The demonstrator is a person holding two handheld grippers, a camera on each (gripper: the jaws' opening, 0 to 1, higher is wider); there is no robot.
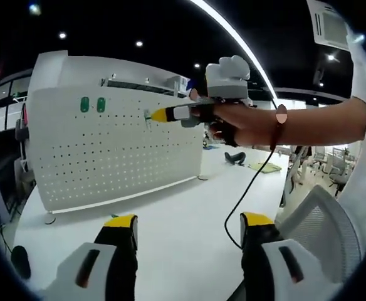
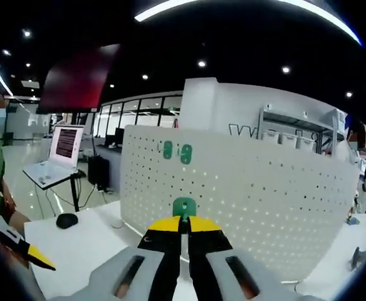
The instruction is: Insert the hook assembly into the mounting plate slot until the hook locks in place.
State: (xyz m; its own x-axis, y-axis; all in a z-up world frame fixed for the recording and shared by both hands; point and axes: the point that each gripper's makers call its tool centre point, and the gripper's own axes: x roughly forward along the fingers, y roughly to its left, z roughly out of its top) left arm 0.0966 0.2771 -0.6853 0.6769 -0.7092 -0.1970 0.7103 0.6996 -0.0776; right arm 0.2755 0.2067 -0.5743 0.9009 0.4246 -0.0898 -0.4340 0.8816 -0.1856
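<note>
My right gripper (image 2: 183, 227) has its yellow-tipped jaws pressed together on a small green plastic hook (image 2: 184, 207), which stands upright just above the tips. Right ahead is the white perforated metal mounting plate (image 2: 245, 194), upright on the white table (image 2: 76, 248). Two more green hooks (image 2: 177, 152) sit side by side near its upper left. A black mouse (image 2: 66, 220) lies on the table, left.

Partial dark lettering on rear white wall (image 2: 245, 130), cut off, not readable; laptop screen (image 2: 66, 142) text too small
</note>
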